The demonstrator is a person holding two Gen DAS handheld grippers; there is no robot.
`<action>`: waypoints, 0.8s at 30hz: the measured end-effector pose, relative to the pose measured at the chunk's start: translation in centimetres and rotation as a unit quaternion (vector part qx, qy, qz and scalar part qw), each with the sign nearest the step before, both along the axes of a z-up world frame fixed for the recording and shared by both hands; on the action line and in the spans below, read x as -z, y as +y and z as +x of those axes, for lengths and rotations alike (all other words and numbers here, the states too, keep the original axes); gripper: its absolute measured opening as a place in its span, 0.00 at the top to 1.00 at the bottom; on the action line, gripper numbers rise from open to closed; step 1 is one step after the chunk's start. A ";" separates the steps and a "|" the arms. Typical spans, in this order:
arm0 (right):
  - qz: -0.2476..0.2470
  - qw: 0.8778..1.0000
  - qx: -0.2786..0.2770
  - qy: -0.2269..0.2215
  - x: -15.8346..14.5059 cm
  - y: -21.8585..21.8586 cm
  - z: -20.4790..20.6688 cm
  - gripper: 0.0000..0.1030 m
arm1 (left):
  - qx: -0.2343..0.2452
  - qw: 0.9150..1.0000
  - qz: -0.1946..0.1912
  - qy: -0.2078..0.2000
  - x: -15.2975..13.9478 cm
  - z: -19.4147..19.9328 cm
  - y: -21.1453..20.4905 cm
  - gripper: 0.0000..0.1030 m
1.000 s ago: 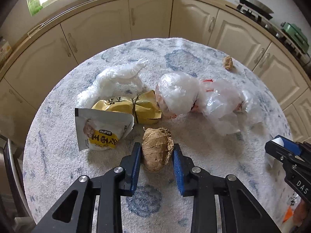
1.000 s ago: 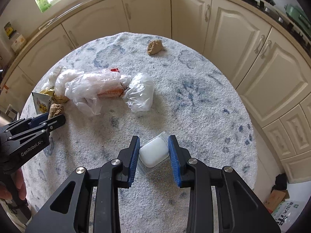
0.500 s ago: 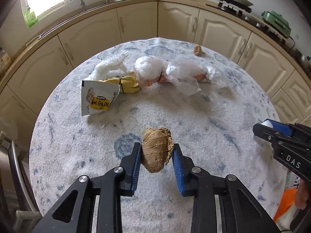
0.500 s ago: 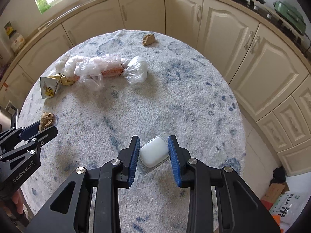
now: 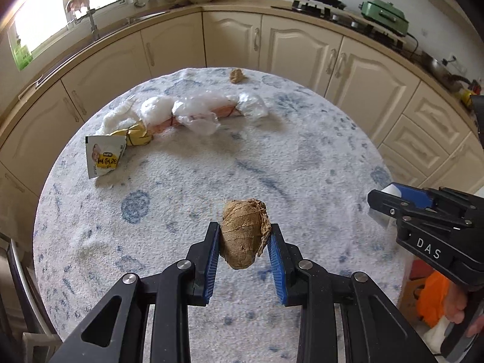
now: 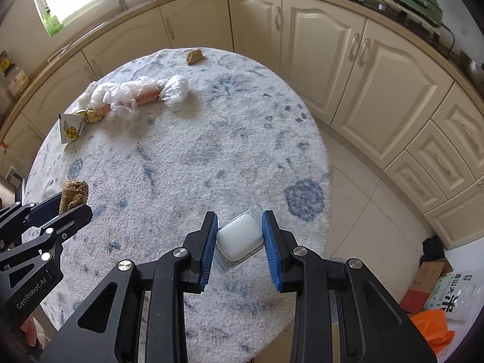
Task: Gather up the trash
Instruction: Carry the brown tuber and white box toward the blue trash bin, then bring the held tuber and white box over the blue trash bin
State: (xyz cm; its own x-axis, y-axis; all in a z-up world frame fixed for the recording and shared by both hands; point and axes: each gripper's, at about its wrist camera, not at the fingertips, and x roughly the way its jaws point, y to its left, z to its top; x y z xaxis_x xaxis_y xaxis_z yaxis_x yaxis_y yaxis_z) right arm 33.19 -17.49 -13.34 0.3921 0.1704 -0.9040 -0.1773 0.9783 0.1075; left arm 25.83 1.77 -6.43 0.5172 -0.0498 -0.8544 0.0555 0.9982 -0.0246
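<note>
My left gripper [image 5: 243, 236] is shut on a crumpled brown paper ball [image 5: 242, 231], held above the near part of the round table [image 5: 272, 157]. The same ball [image 6: 73, 192] shows at the left of the right wrist view. My right gripper [image 6: 239, 227] is shut on a small white plastic blister pack [image 6: 240, 239] over the table's near right edge. On the far side lie crumpled clear plastic bags [image 5: 196, 112], a yellow wrapper [image 5: 137, 133], a white and yellow packet [image 5: 104, 154] and a second brown paper ball [image 5: 236, 75].
Cream kitchen cabinets [image 5: 302, 48] curve around behind the table. A stove and a green appliance [image 5: 385, 15] stand on the counter at the back right. An orange bag [image 6: 432, 326], a white sack and cardboard lie on the floor at the right.
Both grippers have drawn back from the trash pile towards the table's near side, each keeping its load. The pile now looks smaller and farther away.
</note>
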 end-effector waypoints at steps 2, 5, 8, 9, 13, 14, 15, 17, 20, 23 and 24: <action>0.000 1.000 0.013 -0.001 -0.1 -1.5 -0.6 0.70 | 0.012 1.000 -0.004 -0.002 -0.3 -0.1 -1.1 0.73; -0.001 0.999 0.035 -0.002 -0.2 -3.8 -1.3 0.70 | 0.028 1.000 -0.010 -0.007 -0.8 -0.2 -3.2 0.73; -0.003 0.998 0.063 -0.002 -0.1 -6.6 -2.3 0.70 | 0.053 0.999 -0.007 -0.012 -1.1 -0.2 -5.8 0.73; -0.005 0.997 0.076 -0.001 0.0 -7.9 -2.7 0.70 | 0.061 0.998 -0.008 -0.012 -1.1 -0.1 -6.7 0.73; -0.011 0.993 0.121 0.003 0.3 -12.2 -4.1 0.70 | 0.104 0.994 -0.007 -0.007 -0.9 0.2 -11.0 0.73; -0.014 0.991 0.133 0.003 0.4 -13.2 -4.5 0.70 | 0.115 0.993 -0.007 -0.004 -0.8 0.3 -12.2 0.73; -0.018 0.989 0.144 0.003 0.5 -14.2 -4.8 0.70 | 0.124 0.992 -0.009 -0.002 -0.6 0.4 -13.3 0.73; -0.026 0.985 0.170 0.006 0.9 -16.3 -5.7 0.70 | 0.148 0.989 -0.018 0.005 -0.3 0.6 -15.6 0.73; -0.026 0.978 0.205 0.017 1.6 -19.6 -7.2 0.70 | 0.168 0.985 -0.036 0.029 0.5 1.3 -18.5 0.73; -0.036 0.970 0.240 0.019 2.0 -22.5 -8.6 0.70 | 0.181 0.982 -0.027 0.033 1.1 1.8 -21.5 0.73; -0.038 0.967 0.252 0.021 2.2 -23.5 -9.1 0.70 | 0.187 0.981 -0.025 0.035 1.4 1.9 -22.4 0.73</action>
State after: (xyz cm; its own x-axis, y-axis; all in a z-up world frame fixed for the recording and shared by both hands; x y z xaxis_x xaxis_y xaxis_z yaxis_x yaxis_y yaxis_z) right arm 24.07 -40.94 -15.57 0.3712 -0.1000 -0.9231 0.3268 0.9446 0.0291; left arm 27.73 -20.62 -7.82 0.3956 -0.2677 -0.8786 0.4144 0.9057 -0.0894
